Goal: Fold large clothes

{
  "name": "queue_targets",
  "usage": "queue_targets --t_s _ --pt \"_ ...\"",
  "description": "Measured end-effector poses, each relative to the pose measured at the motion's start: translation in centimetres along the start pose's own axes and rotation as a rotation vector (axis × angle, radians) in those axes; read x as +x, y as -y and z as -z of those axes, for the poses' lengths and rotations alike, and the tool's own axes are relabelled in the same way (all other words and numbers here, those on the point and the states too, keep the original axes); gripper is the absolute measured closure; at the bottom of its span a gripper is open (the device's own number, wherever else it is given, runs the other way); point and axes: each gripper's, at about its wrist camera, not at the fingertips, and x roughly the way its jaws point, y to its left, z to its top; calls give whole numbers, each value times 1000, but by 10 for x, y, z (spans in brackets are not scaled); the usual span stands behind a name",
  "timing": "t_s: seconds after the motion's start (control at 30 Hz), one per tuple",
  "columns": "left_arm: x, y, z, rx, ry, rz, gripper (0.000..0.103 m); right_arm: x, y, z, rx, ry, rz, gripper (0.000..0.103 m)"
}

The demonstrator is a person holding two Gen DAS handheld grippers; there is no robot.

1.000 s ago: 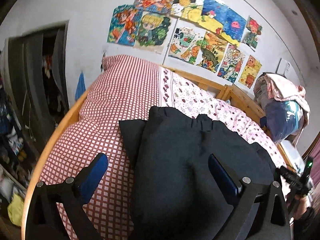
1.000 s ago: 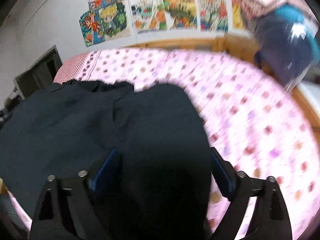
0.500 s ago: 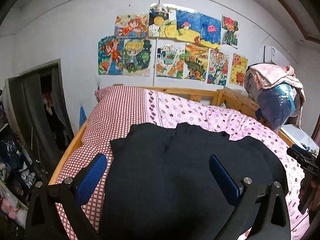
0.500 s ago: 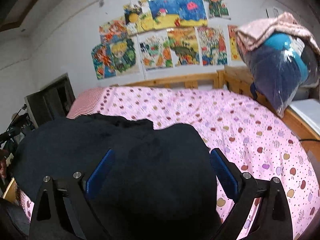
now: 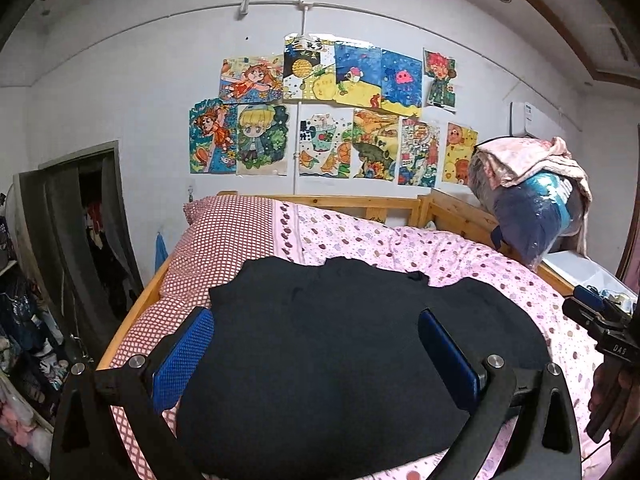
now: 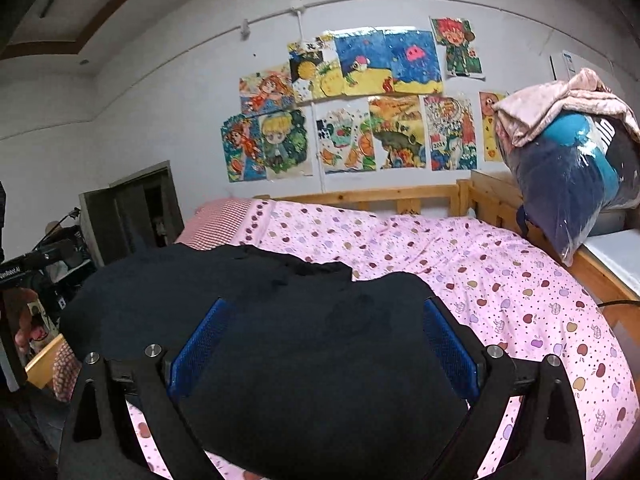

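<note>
A large black garment (image 5: 340, 344) lies spread on the near part of the bed, over the pink dotted sheet (image 5: 400, 244); it also shows in the right wrist view (image 6: 280, 340). My left gripper (image 5: 316, 340) is open and empty, raised above the garment's near left part. My right gripper (image 6: 324, 340) is open and empty above the garment's near right part. The right gripper's body also shows at the right edge of the left wrist view (image 5: 600, 328).
A red checked pillow (image 5: 228, 232) lies at the head on the left. A wooden bed frame (image 5: 360, 202) runs along the wall with drawings. A bagged bundle of bedding (image 6: 572, 160) sits at the right. An open wardrobe (image 5: 88, 232) stands left.
Both grippers have lifted and pulled back from the garment, tilting up towards the wall. The garment lies flatter and wider on the bed. Both stay open.
</note>
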Motion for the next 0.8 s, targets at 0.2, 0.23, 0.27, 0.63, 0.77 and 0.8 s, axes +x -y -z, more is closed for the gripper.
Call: queue_targets --t_s 0.2,0.23,0.27,0.63,0.77,0.8 --pt "-25 10 6 18 46 27 0 -21 -10 7 5 23 -16 7" --pt "-28 12 8 23 50 27 0 -24 -11 8 8 25 -19 7" --pt "-30 13 10 25 52 30 0 -28 -13 10 8 29 -20 7" --pt "-63 29 56 83 85 24 0 -64 -50 42 -59 55 -38 5" --pt "-73 33 71 62 88 54 0 -75 -62 59 -69 54 -41 5" --pt "-75 35 75 59 84 58 0 -78 -64 63 -68 58 -40 5"
